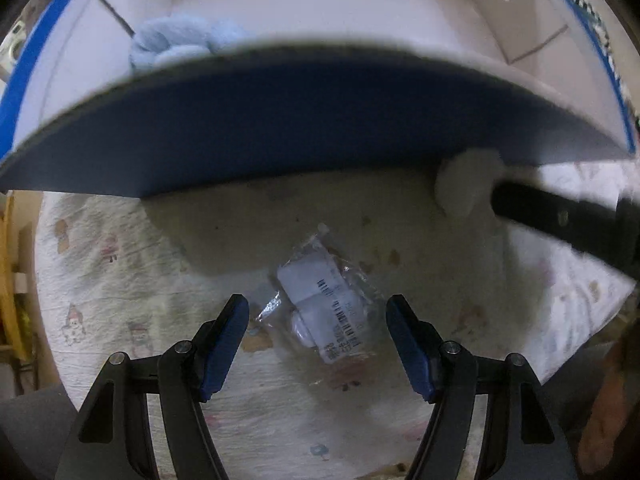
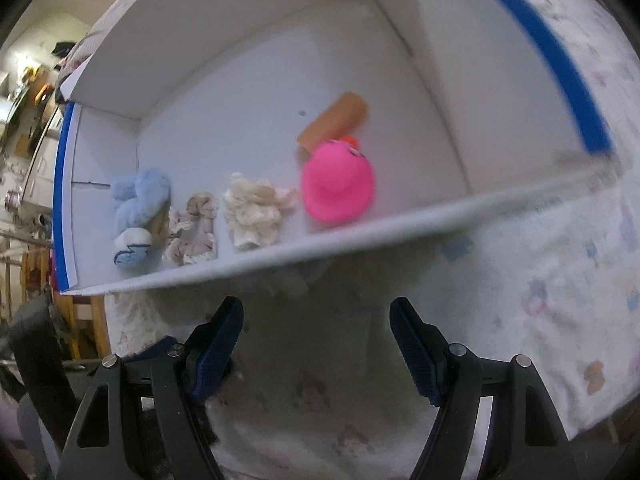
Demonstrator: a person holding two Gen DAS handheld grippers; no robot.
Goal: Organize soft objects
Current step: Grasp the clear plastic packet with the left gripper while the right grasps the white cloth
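Observation:
My left gripper (image 1: 317, 309) points down, open, over a clear plastic packet (image 1: 326, 314) of white soft pieces with a barcode label. The packet lies on the printed quilt (image 1: 120, 280) between the blue pads, and neither pad touches it. A small white fluffy thing (image 1: 464, 188) sits by the blue outer wall of the box (image 1: 280, 128), beside a black finger (image 1: 560, 220) of the other gripper. My right gripper (image 2: 316, 308) is open and empty before the white box (image 2: 360, 232). Inside lie a light blue plush (image 2: 140, 196), a beige scrunchie (image 2: 196, 228), a cream fluffy piece (image 2: 256, 208), a pink plush (image 2: 338, 184) and a tan roll (image 2: 334, 120).
The box stands on a quilt (image 2: 540, 280) printed with small cartoon figures, which covers the whole surface. Wooden furniture (image 2: 80, 320) and room clutter show past the quilt's left edge. A hand (image 1: 612, 400) is at the lower right of the left wrist view.

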